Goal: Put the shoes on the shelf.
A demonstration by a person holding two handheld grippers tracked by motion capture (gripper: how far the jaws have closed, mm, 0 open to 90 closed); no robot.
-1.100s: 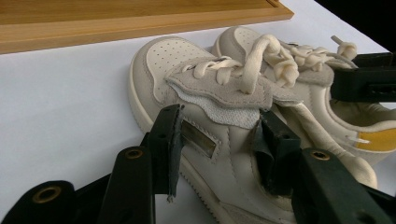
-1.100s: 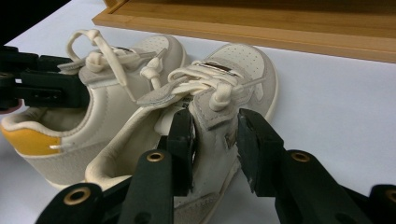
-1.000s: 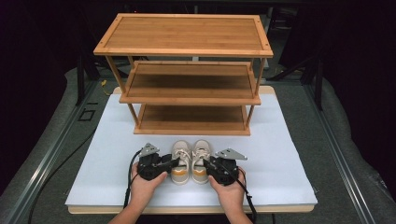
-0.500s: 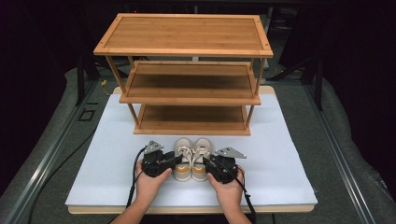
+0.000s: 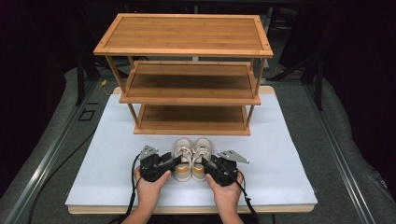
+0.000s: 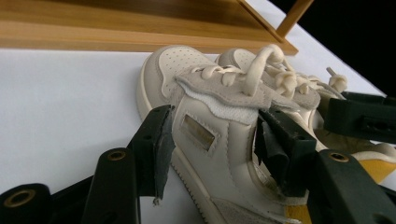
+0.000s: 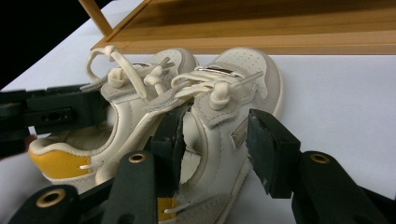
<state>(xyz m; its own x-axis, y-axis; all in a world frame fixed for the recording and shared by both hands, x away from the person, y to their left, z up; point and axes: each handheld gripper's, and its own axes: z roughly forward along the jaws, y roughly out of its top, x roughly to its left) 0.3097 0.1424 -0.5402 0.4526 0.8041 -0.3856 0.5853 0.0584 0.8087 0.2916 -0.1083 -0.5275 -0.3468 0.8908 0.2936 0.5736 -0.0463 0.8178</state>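
A pair of small cream shoes with yellow heels stands side by side on the white mat point(image 5: 289, 158), toes toward the rack. My left gripper point(image 5: 175, 161) point(image 6: 217, 135) straddles the outer wall of the left shoe point(image 5: 183, 156) point(image 6: 210, 107), one jaw outside and one inside the opening. In the same way my right gripper point(image 5: 205, 163) point(image 7: 217, 135) straddles the right shoe point(image 5: 201, 154) point(image 7: 233, 79). Both sets of jaws have just been opening and stand open, with their pads slightly off the shoe walls. Each gripper view shows the other gripper behind the far shoe.
A wooden three-shelf rack point(image 5: 187, 100) stands at the back of the mat, its lowest shelf point(image 5: 191, 119) just beyond the shoe toes. All three shelves are bare. Grey floor and dark metal rails flank the table on both sides.
Hands and shoes stay where they were. Both sets of jaws look a little wider apart around the shoe walls.
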